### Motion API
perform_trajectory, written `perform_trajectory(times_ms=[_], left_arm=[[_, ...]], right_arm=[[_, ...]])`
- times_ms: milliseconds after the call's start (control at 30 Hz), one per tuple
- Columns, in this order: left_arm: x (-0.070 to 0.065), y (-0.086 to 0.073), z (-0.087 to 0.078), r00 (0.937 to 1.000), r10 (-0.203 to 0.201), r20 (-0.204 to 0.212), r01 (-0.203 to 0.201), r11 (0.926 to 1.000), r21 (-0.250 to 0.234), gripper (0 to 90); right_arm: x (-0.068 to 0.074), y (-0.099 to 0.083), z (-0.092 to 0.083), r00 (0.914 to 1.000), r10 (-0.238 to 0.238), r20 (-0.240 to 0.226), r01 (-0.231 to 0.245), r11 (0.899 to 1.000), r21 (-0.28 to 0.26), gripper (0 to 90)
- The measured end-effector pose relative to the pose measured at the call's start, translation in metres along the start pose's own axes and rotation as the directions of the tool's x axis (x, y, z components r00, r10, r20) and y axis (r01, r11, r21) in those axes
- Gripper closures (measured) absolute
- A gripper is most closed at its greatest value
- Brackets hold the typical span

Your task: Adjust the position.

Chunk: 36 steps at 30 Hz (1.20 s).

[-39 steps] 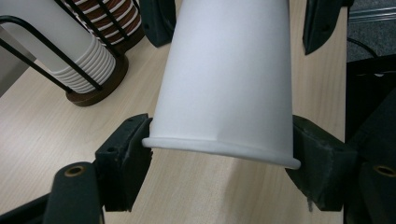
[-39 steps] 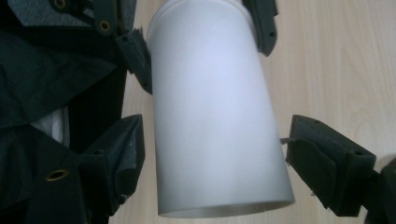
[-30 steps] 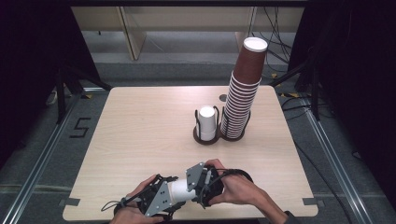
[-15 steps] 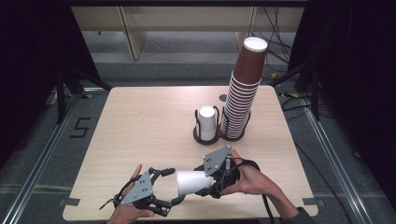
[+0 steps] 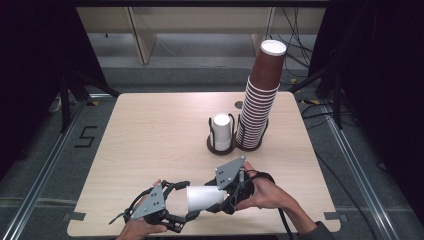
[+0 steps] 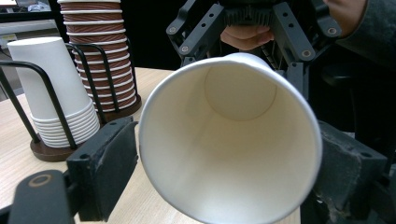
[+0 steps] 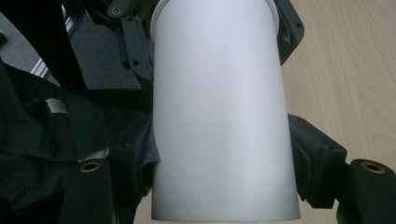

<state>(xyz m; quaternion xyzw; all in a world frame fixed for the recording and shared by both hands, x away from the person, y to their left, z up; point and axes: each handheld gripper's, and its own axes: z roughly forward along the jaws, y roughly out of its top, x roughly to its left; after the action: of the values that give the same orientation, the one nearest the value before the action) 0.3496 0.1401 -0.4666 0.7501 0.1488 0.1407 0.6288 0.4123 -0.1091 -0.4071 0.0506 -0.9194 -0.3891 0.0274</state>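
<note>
White cup (image 5: 204, 198) is lying sideways above the worktop's (image 5: 150, 135) 6 o'clock edge — base gripped by right tongs (image 5: 225, 201), rim facing 9 o'clock between left tongs (image 5: 186, 202) — jaws just opening, slack.

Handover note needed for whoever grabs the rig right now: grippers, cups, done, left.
Right gripper: shut on the white cup, gripping its base end; the cup lies level above the table.
Left gripper: its jaws have just been opening; they flank the cup's rim, and the left gripper view shows a gap on one side, so it reads as open.
White cup stack and tall brown cup stack stand upside down in the black rack at mid table.
Done: cup passed to the right gripper.
Left: probably set the cup on the white stack.
</note>
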Motion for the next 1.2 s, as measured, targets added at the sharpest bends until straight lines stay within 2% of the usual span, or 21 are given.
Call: perform_trajectory(times_ms=[67, 233, 333, 367, 433, 500, 533, 567, 667, 700, 767, 833, 867, 933, 967, 1000, 1067, 1100, 1133, 1167, 1200], left_arm=[[0.000, 0.000, 0.000, 0.9998, 0.010, 0.014, -0.010, 0.9999, 0.010, 20.8], [0.000, 0.000, 0.000, 0.9990, 0.033, 0.029, -0.034, 0.9988, 0.036, 24.9], [0.000, 0.002, -0.001, 0.9989, 0.044, 0.017, -0.045, 0.9964, 0.071, 26.6], [0.000, 0.003, -0.001, 0.9986, 0.051, 0.012, -0.052, 0.9949, 0.086, 27.0], [0.000, 0.005, -0.002, 0.9986, 0.052, 0.006, -0.052, 0.9926, 0.110, 27.7], [-0.001, 0.007, -0.002, 0.9981, 0.061, -0.006, -0.059, 0.9886, 0.138, 27.7], [-0.001, 0.007, -0.001, 0.9983, 0.058, -0.002, -0.057, 0.9886, 0.140, 27.8], [-0.001, 0.009, -0.001, 0.9980, 0.063, -0.013, -0.060, 0.9841, 0.167, 27.7], [-0.004, 0.012, 0.000, 0.9974, 0.069, -0.021, -0.063, 0.9730, 0.222, 27.7], [-0.006, 0.015, 0.000, 0.9967, 0.076, -0.026, -0.067, 0.9650, 0.254, 27.7], [-0.008, 0.017, 0.001, 0.9956, 0.090, -0.024, -0.080, 0.9547, 0.287, 27.7], [-0.012, 0.020, 0.002, 0.9957, 0.090, -0.021, -0.079, 0.9467, 0.312, 27.7], [-0.013, 0.021, 0.002, 0.9942, 0.105, -0.025, -0.091, 0.9408, 0.327, 27.7], [-0.017, 0.023, 0.003, 0.9935, 0.109, -0.031, -0.093, 0.9367, 0.338, 27.7], [-0.018, 0.023, 0.003, 0.9933, 0.112, -0.029, -0.095, 0.9357, 0.340, 27.6], [-0.019, 0.023, 0.004, 0.9937, 0.110, -0.024, -0.095, 0.9377, 0.334, 27.7], [-0.019, 0.023, 0.004, 0.9935, 0.111, -0.028, -0.096, 0.9401, 0.327, 27.2], [-0.018, 0.022, 0.004, 0.9954, 0.091, -0.030, -0.077, 0.9499, 0.303, 25.9], [-0.017, 0.022, 0.003, 0.9968, 0.074, -0.033, -0.061, 0.9561, 0.287, 23.9], [-0.016, 0.022, 0.003, 0.9982, 0.043, -0.042, -0.030, 0.9656, 0.258, 22.3], [-0.014, 0.021, 0.002, 0.9986, 0.018, -0.050, -0.006, 0.9744, 0.225, 19.0]], right_arm=[[0.000, -0.001, 0.001, 1.0000, 0.004, 0.001, -0.004, 1.000, -0.004, 33.5], [-0.002, -0.004, 0.004, 0.9997, 0.025, -0.006, -0.025, 1.000, 0.011, 32.1], [-0.001, -0.004, 0.005, 0.9985, 0.037, 0.041, -0.040, 0.997, 0.066, 22.2], [-0.002, -0.004, 0.006, 0.9973, 0.016, 0.072, -0.021, 0.997, 0.078, 21.5], [0.001, -0.003, 0.004, 0.9970, 0.013, 0.076, -0.020, 0.995, 0.093, 22.7], [0.004, 0.000, 0.002, 0.9929, 0.011, 0.118, -0.025, 0.993, 0.115, 17.7], [0.004, 0.000, 0.002, 0.9907, -0.015, 0.135, -0.001, 0.993, 0.121, 19.0], [0.006, 0.002, 0.001, 0.9907, -0.022, 0.134, 0.006, 0.993, 0.120, 19.3], [0.013, 0.006, 0.004, 0.9821, -0.065, 0.177, 0.032, 0.982, 0.185, 18.4], [0.014, 0.007, 0.006, 0.9794, -0.080, 0.185, 0.044, 0.980, 0.193, 18.5], [0.017, 0.011, 0.012, 0.9752, -0.117, 0.188, 0.072, 0.971, 0.229, 19.3], [0.022, 0.013, 0.017, 0.9700, -0.119, 0.212, 0.057, 0.958, 0.280, 19.1], [0.021, 0.014, 0.021, 0.9671, -0.150, 0.205, 0.086, 0.952, 0.292, 19.9], [0.020, 0.015, 0.027, 0.9608, -0.199, 0.193, 0.132, 0.940, 0.313, 22.4], [0.021, 0.014, 0.029, 0.9663, -0.183, 0.182, 0.119, 0.941, 0.315, 26.8], [0.021, 0.013, 0.031, 0.9701, -0.179, 0.164, 0.121, 0.941, 0.315, 33.1], [0.021, 0.012, 0.032, 0.9706, -0.190, 0.148, 0.134, 0.936, 0.325, 33.9], [0.020, 0.013, 0.031, 0.9625, -0.229, 0.146, 0.174, 0.932, 0.317, 34.1], [0.021, 0.011, 0.030, 0.9723, -0.186, 0.142, 0.136, 0.943, 0.305, 34.0], [0.019, 0.010, 0.028, 0.9731, -0.185, 0.138, 0.139, 0.948, 0.286, 34.0], [0.018, 0.008, 0.025, 0.9778, -0.158, 0.137, 0.120, 0.959, 0.256, 34.1]])
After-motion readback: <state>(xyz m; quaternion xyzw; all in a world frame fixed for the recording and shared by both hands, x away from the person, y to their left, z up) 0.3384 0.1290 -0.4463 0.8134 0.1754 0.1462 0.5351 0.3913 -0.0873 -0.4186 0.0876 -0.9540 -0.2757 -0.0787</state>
